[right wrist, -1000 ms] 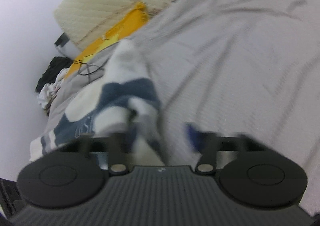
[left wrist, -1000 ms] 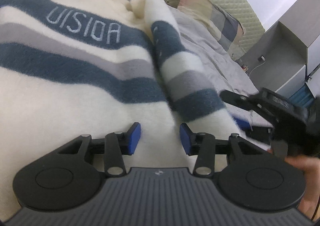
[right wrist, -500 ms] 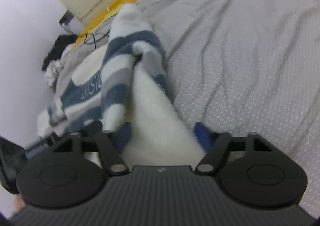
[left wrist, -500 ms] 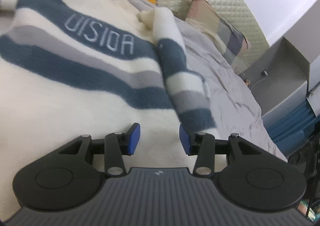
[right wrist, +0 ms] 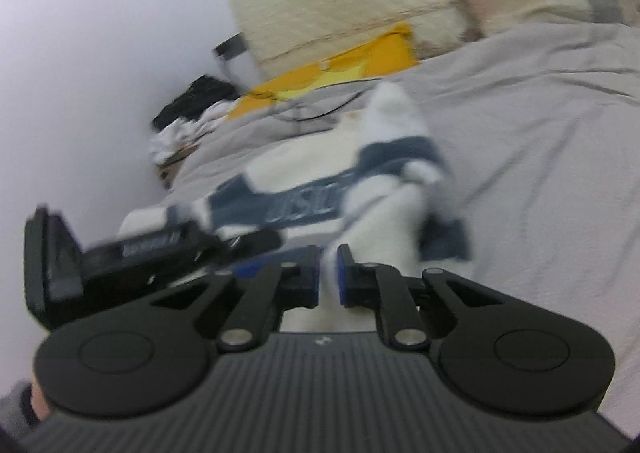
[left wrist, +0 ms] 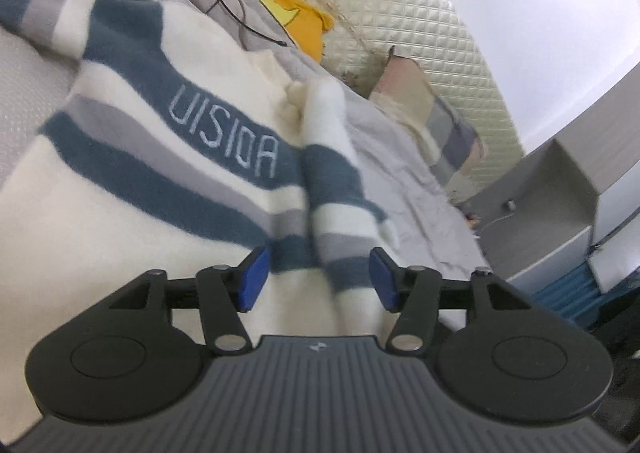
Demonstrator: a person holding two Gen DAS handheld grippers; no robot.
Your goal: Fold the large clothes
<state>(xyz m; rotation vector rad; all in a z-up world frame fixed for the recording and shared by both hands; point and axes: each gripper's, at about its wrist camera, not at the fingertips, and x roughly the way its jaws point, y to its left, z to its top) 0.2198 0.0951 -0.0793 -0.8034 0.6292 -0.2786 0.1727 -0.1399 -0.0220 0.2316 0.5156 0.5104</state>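
Left wrist view: the striped sweater (left wrist: 132, 157) lies spread on the grey bedsheet (left wrist: 416, 189), its lettered blue band facing up and one sleeve (left wrist: 336, 197) folded along its right edge. The left gripper (left wrist: 316, 277) hangs over the near white hem with its jaws wide, having just been opening; the sleeve end lies between the blue pads (left wrist: 252, 277) without being pressed. Right wrist view, blurred: the right gripper (right wrist: 329, 277) has just been closing and now pinches a fold of white sweater fabric (right wrist: 376, 221). The left gripper's body (right wrist: 132, 257) shows to its left. A yellow cloth (right wrist: 340, 69) and a quilted headboard (right wrist: 344, 1) lie at the far end.
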